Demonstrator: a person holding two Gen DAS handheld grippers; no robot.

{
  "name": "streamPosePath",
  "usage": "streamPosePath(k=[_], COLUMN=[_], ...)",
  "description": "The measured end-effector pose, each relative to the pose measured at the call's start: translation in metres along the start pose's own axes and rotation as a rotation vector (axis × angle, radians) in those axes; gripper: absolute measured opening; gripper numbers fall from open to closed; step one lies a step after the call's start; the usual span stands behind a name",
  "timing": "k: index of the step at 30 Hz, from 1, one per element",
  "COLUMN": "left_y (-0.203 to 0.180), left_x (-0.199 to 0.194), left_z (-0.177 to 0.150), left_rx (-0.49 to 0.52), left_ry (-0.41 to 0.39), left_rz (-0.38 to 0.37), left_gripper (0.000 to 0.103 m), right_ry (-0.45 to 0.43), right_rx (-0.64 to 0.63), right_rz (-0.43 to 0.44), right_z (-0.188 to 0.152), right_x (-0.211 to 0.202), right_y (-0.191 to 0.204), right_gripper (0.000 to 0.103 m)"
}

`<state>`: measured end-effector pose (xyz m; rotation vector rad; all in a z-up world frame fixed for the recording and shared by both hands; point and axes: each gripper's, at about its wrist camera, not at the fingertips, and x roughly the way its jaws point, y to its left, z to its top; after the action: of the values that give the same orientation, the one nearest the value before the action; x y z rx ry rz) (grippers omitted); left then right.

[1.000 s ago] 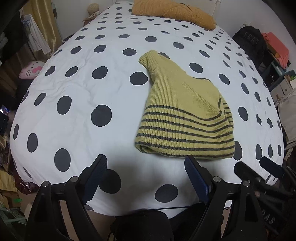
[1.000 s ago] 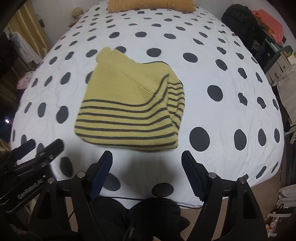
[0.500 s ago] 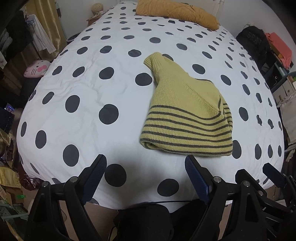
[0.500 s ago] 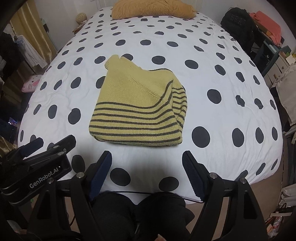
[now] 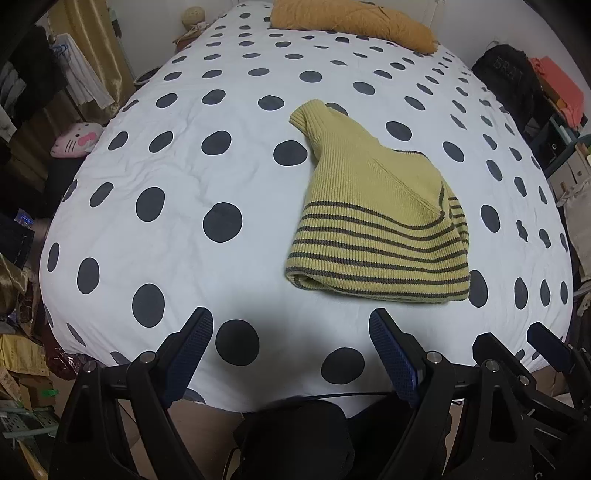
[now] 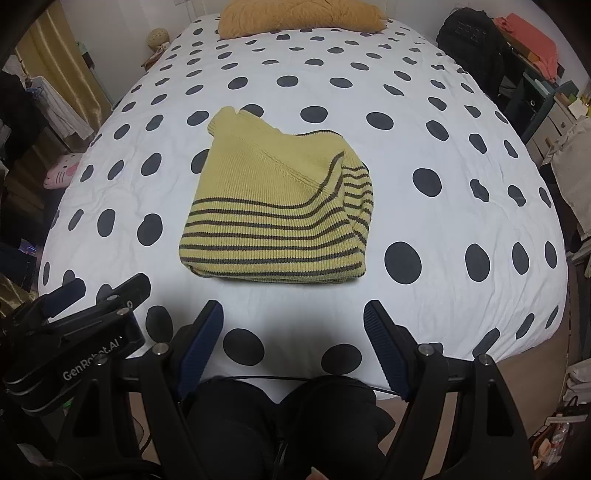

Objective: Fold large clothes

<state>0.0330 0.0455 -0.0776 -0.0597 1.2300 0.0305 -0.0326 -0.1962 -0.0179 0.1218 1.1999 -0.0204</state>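
A yellow knit sweater with dark stripes (image 5: 373, 229) lies folded into a compact bundle on the white polka-dot bed (image 5: 184, 184); it also shows in the right wrist view (image 6: 277, 218). My left gripper (image 5: 291, 332) is open and empty, held near the bed's front edge, short of the sweater. My right gripper (image 6: 293, 325) is open and empty too, just in front of the sweater's striped hem. The left gripper also shows at the lower left of the right wrist view (image 6: 74, 317).
An orange pillow (image 5: 351, 22) lies at the head of the bed. A pink cat plush (image 5: 75, 140) and hanging clothes are on the left. A black backpack (image 6: 469, 40) and shelves with boxes stand on the right. My dark-clothed knees are below the grippers.
Both grippers have pulled back and up from the sweater towards the bed's front edge. The sweater has stayed folded in place.
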Motion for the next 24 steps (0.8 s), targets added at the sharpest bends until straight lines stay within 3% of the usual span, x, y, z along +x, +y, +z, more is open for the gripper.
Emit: streamPosePath(k=[24], left_y=[0.0027], left_x=[-0.0053], left_z=[-0.0035], left_rx=[0.005], left_ry=[-0.005], left_rz=[0.003], left_gripper=[0.087], right_ry=[0.000], right_rx=[0.008], right_rz=[-0.010], right_z=[-0.0057], right_x=[-0.0011], right_y=[0.0021], right_gripper=[0.079])
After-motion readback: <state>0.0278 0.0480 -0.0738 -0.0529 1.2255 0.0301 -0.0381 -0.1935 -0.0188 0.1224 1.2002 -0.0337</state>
